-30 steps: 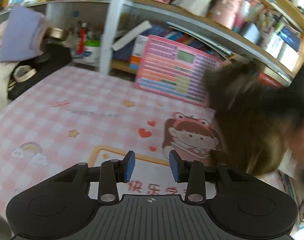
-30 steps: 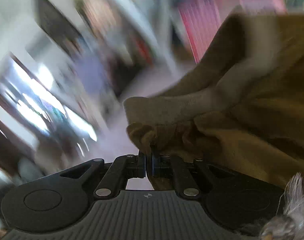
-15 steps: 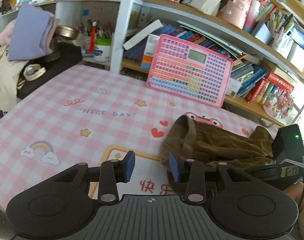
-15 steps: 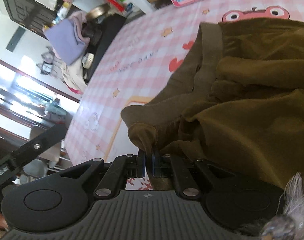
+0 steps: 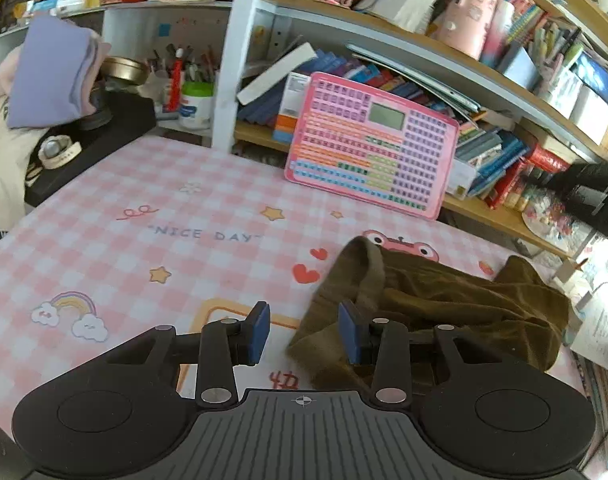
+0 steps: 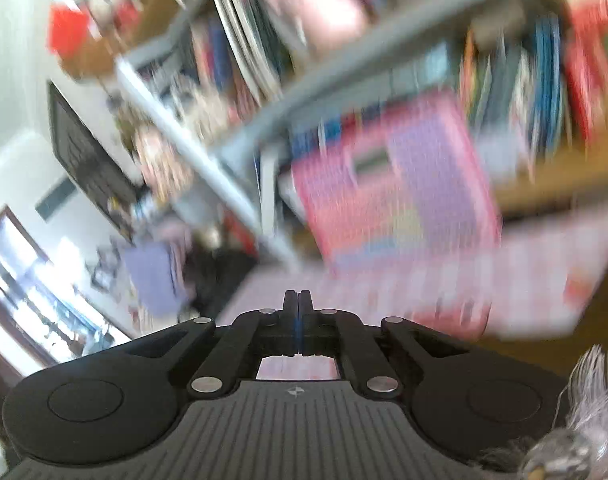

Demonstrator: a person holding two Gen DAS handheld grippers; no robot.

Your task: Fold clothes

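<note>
Olive-brown cloth, the crumpled garment (image 5: 435,308) lies bunched in soft folds near the table's (image 5: 104,248) right edge, a flat band running up its left side. The left tool (image 5: 304,334) hovers beside it, jaws apart. The right tool (image 6: 298,322) is pressed together, empty, its view blurred.
</note>
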